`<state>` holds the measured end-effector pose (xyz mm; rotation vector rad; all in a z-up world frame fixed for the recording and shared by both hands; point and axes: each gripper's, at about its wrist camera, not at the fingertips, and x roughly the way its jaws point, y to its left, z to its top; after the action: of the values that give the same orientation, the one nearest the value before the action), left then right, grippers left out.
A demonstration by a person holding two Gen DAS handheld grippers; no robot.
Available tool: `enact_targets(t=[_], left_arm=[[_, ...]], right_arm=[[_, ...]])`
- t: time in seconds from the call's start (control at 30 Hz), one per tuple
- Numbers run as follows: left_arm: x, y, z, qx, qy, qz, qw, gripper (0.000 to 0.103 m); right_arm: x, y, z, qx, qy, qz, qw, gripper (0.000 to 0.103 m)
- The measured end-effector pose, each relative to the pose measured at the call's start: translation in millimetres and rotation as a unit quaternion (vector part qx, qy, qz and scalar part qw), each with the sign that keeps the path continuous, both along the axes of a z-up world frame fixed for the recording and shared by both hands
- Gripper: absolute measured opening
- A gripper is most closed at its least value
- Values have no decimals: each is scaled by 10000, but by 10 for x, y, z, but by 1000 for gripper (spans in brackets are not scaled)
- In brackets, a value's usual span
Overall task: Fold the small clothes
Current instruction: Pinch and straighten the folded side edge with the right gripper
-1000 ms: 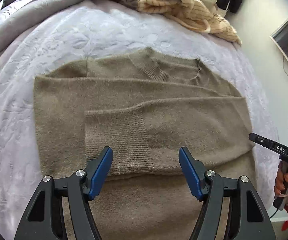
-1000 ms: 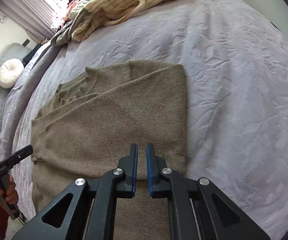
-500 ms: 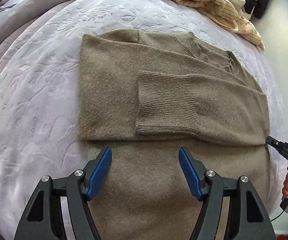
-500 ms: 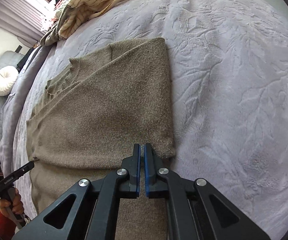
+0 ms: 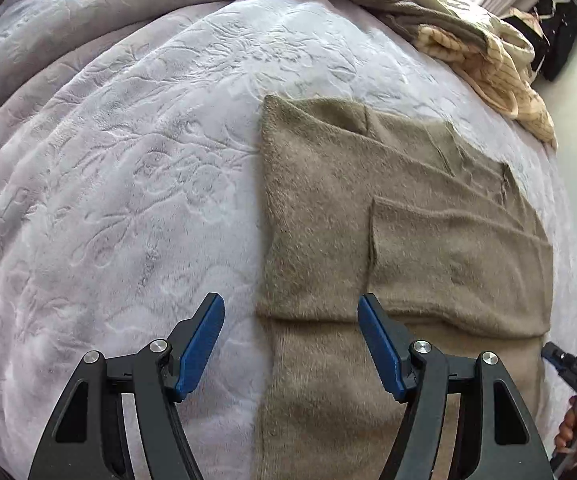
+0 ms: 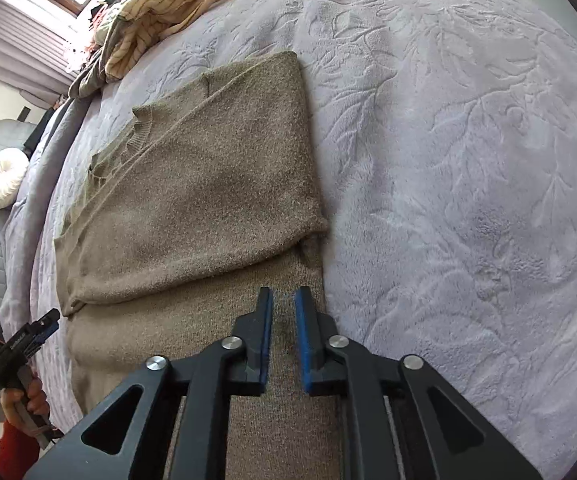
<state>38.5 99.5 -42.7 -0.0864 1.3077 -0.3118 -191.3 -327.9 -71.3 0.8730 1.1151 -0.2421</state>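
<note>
Taupe knit sweater (image 5: 388, 216) lay folded on the lilac bed (image 5: 128, 200); left claw (image 5: 290, 340) gaped empty, right claw (image 6: 283, 336) was opening, empty, above the hem at 6 o'clock.

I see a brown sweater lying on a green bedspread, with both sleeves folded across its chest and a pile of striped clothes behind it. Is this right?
Not quite: the bedspread is pale lilac-grey with an embossed leaf pattern, not green. Both wrist views show this. The rest holds: the brown sweater lies on it with sleeves folded across the chest, and the pile of striped clothes sits behind it.
</note>
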Motion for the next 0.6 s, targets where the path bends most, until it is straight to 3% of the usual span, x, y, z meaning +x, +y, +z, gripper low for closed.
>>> enact_targets(t=[0.03, 0.1, 0.13, 0.2, 0.27, 0.3, 0.33, 0.47, 0.6], left_arm=[[60, 20, -40, -100, 69, 3, 9999, 70], [133, -5, -110, -218, 173, -68, 9996, 67], [147, -19, -126, -291, 202, -111, 9993, 49], [170, -78, -164, -324, 302, -210, 9988, 35], [175, -99, -157, -286, 244, -254, 9990, 14], [174, -94, -135, -305, 235, -254, 9989, 12], [165, -83, -89, -337, 163, -254, 9990, 12], [148, -68, -52, -212, -13, -377, 9991, 12], [163, 29, -172, -295, 89, -204, 9993, 12]], right_arm=[[7, -35, -12, 79, -70, -91, 9999, 42], [23, -121, -50, 207, -156, -289, 9992, 46], [32, -175, -88, 333, -207, -407, 9984, 46], [53, -248, -150, 524, -273, -587, 9965, 46], [88, -306, -227, 763, -307, -686, 9943, 44], [102, -324, -242, 804, -269, -710, 9939, 34], [113, -329, -227, 827, -295, -682, 9938, 16], [139, -299, -98, 428, -357, -341, 9979, 16], [167, -328, -342, 512, -154, -316, 9981, 16]])
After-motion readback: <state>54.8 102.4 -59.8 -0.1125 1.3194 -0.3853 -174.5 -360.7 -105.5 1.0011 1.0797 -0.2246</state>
